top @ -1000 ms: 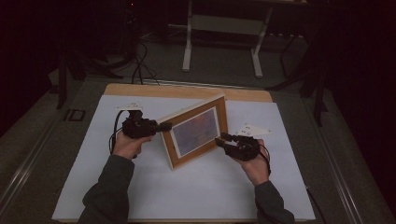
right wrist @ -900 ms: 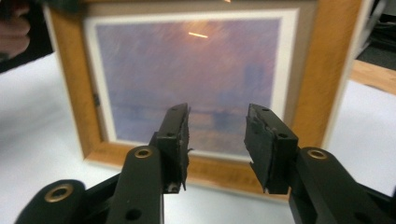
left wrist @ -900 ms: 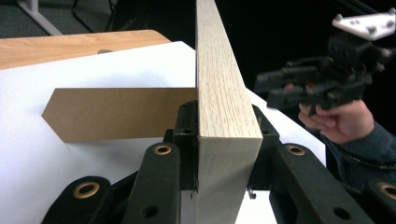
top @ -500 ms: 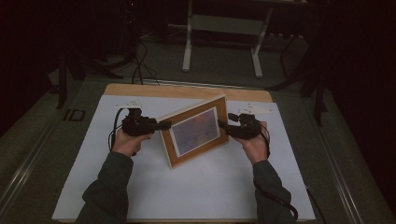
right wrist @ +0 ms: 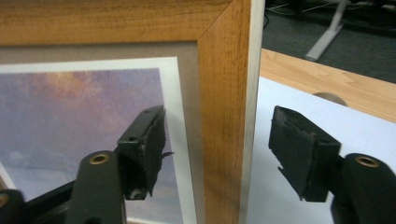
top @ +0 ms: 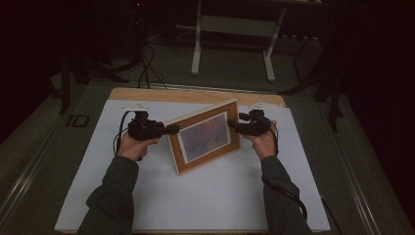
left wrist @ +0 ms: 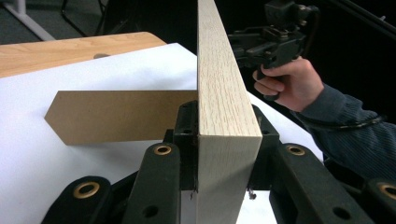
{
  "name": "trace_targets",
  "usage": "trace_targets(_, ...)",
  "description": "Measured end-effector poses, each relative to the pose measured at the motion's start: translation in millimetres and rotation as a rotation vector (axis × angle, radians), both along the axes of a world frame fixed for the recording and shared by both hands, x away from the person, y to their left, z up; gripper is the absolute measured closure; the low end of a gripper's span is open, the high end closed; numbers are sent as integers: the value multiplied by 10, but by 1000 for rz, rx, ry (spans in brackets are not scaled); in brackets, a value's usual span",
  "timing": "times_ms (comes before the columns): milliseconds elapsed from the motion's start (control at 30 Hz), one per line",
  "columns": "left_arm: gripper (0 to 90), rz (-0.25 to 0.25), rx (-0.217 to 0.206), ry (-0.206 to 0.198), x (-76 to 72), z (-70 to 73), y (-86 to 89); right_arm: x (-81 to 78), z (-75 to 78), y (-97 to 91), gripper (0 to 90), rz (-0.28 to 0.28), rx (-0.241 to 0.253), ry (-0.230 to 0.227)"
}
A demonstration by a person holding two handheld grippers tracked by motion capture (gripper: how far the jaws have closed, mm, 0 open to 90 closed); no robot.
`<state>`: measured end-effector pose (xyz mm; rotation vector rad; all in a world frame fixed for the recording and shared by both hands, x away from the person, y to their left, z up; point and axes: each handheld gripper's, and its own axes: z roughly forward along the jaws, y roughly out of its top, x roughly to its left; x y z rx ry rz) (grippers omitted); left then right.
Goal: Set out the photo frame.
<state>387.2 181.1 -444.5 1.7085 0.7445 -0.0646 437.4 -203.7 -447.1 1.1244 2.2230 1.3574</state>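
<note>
With my left gripper (top: 172,129) clenched on the picture frame (top: 205,142) standing upright on the table (top: 147,196), my right gripper (right wrist: 212,154), fingers just opened, straddles its other edge; I should close squarely, without tipping it.

The high view is dim, its surroundings black; both gripper views are brighter, evenly lit, near parts slightly soft.

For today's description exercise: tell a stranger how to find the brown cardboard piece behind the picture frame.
Start at the white table sheet, then find the wooden picture frame standing on it, clamped at one edge by the left gripper. Behind the frame, the cardboard stand juts out sideways: flat, plain brown, ending in a blunt point.
</note>
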Motion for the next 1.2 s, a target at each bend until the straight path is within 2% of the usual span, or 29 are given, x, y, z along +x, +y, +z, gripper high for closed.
trace_targets(100,716,-8,8,1,13,8,1,76,-31,19,270,26,6,45)
trace_targets(200,716,-11,7,2,25,7,5,129,-78,39,232,39,10,69)
trace_targets(367,716,-5,-1,-2,38,-3,4,151,-116,53,230,82,24,69)
trace_targets(467,716,-2,-4,-7,42,-9,5,168,-109,46,252,104,21,70)
trace_targets(567,717,8,-15,-11,54,-22,4,180,-102,29,312,123,28,78)
trace_targets(900,717,21,5,-22,74,-7,-15,163,-102,-69,410,129,35,91)
trace_targets(1033,717,21,-2,-17,97,-15,-18,148,-111,-147,464,138,53,102)
trace_targets(1100,717,22,0,-18,105,-12,-21,153,-119,-169,466,142,64,104)
trace_targets(1200,718,19,6,-16,118,-7,-27,168,-115,-147,418,146,61,108)
